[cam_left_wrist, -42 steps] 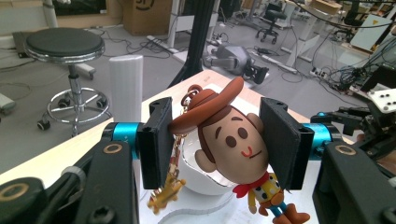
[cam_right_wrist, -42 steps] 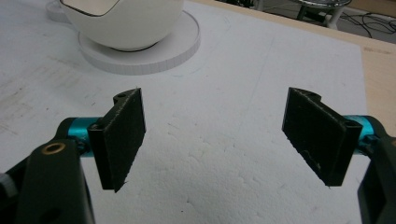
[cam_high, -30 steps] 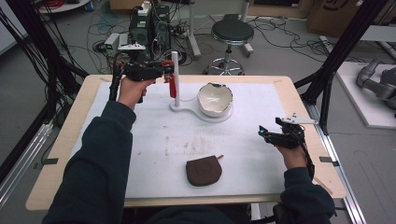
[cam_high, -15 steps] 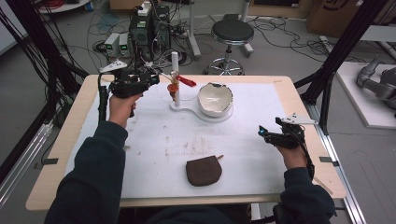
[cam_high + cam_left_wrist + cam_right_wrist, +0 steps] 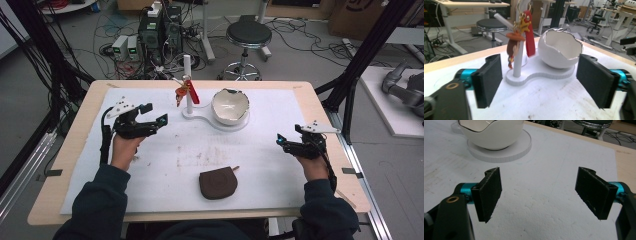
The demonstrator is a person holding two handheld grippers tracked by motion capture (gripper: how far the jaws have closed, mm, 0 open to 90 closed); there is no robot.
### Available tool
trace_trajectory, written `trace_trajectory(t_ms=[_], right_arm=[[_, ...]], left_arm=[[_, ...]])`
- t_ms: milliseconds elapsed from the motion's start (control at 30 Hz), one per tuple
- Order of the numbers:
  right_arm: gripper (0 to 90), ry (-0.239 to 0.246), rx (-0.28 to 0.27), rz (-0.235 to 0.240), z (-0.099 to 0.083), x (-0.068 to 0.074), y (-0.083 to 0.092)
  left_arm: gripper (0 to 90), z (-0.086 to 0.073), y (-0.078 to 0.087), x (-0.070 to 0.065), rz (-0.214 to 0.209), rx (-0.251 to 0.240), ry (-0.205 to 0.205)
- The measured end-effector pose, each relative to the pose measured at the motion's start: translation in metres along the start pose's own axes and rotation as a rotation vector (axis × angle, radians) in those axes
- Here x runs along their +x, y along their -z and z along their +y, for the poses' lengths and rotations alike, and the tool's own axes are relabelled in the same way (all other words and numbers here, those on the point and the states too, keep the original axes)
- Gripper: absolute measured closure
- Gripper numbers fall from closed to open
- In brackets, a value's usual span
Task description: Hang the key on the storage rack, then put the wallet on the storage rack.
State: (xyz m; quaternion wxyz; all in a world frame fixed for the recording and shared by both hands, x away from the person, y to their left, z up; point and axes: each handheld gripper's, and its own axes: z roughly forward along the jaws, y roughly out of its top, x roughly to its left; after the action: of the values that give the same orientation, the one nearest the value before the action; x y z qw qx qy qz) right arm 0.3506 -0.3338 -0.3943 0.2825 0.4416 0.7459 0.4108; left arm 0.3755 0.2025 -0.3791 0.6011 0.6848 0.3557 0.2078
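White foam-like sheeting, faintly pitted and smudged brown near its middle, covers most of the pale wooden table [image 5: 75,150]. Toward the far edge, about midway along it, stands a white stand [image 5: 188,85]: a slim round post rising from a flat figure-eight base with a ribbed rim. From the post's top hangs a keychain [image 5: 186,91] on a gold-coloured ring, made up of a glossy red strap, a small gold star and a little figure in a brown hat; it dangles against the post, clear of the base. On the base's other lobe sits a smooth white bowl [image 5: 230,106] shaped like a broken eggshell, with a jagged rim edged in a metallic line. Near the front edge, slightly right of centre, lies a soft brown pouch [image 5: 218,183], rounded on one side with a short zip pull sticking out.

Over the left part of the tabletop, the left gripper [image 5: 539,82] has just been opening; its flat, matte black pads now stand wide apart with nothing between them, facing the stand and keychain from nearby without touching either. By the right edge, the right gripper [image 5: 539,195] also has its jaws spread wide and empty, just above the white sheeting, well apart from the bowl.
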Motion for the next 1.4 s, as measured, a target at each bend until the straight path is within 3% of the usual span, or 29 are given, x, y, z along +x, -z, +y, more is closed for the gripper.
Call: trace_trajectory(t_ms=[167, 267, 567, 1067, 1233, 1333, 1367, 1400], right_arm=[[21.7, 0.010, 0.013, -0.002, 0.000, 0.002, -0.003], [21.7, 0.014, 0.018, 0.001, 0.001, 0.004, -0.004], [21.7, 0.021, 0.023, 0.001, 0.000, 0.005, -0.006], [21.7, 0.019, 0.024, 0.001, -0.001, 0.006, -0.005], [21.7, 0.020, 0.015, 0.031, -0.001, 0.007, -0.004], [21.7, 0.022, 0.027, 0.063, -0.001, 0.010, -0.007], [21.6, 0.018, 0.026, 0.105, -0.001, 0.014, -0.008], [21.6, 0.018, 0.026, 0.105, -0.001, 0.014, -0.008]], left_arm=[[20.4, -0.015, 0.008, 0.010, 0.008, 0.002, 0.014], [21.0, -0.015, 0.010, 0.012, 0.028, -0.018, 0.008], [21.0, -0.018, 0.010, 0.016, 0.049, 0.006, -0.017], [21.2, -0.020, 0.008, 0.019, 0.041, 0.019, 0.007], [21.6, -0.021, 0.007, 0.019, 0.030, 0.026, 0.013], [21.6, -0.021, 0.006, 0.018, 0.022, 0.035, 0.016], [21.6, -0.022, 0.006, 0.018, 0.020, 0.035, 0.016], [21.6, -0.022, 0.005, 0.018, 0.017, 0.038, 0.017]])
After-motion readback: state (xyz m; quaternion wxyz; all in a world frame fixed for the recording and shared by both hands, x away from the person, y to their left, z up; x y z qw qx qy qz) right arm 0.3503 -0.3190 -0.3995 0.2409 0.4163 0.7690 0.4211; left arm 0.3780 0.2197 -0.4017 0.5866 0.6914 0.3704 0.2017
